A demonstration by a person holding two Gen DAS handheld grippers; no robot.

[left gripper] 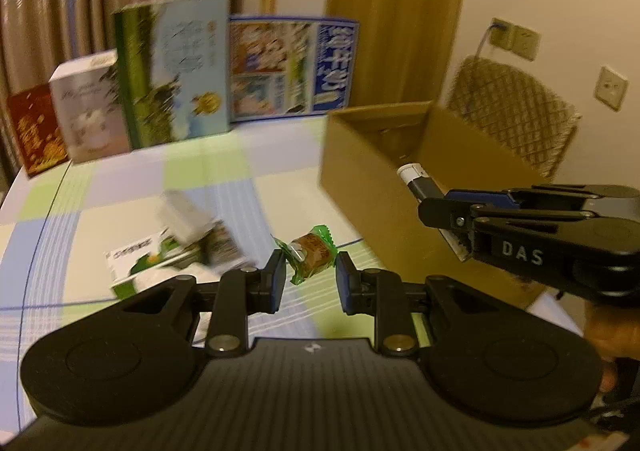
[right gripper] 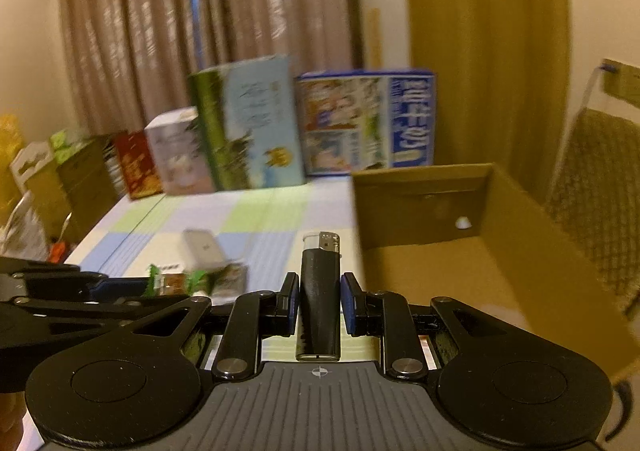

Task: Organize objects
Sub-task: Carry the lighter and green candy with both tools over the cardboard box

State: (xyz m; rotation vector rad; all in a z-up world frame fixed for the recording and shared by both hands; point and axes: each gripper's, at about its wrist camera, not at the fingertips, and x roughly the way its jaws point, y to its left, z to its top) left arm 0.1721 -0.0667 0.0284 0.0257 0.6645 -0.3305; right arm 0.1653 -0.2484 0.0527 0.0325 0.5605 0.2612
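My left gripper [left gripper: 310, 281] is shut on a green-wrapped snack cake [left gripper: 311, 257], held above the table. It also shows in the right wrist view [right gripper: 174, 283]. My right gripper [right gripper: 319, 301] is shut on a black lighter [right gripper: 320, 291] with a silver top, held upright beside the near left corner of the open cardboard box [right gripper: 520, 251]. In the left wrist view the right gripper [left gripper: 444, 211] holds the lighter [left gripper: 416, 181] at the box [left gripper: 360, 171] rim. A small white box [left gripper: 188, 219] rests on a flat green-and-white carton [left gripper: 148, 267] on the table.
The table has a checked pastel cloth [left gripper: 120, 187]. Several printed cartons [left gripper: 176, 71] stand in a row along its far edge, before curtains. A woven chair [left gripper: 516, 107] stands behind the cardboard box. More boxes [right gripper: 60, 171] sit beyond the table's left side.
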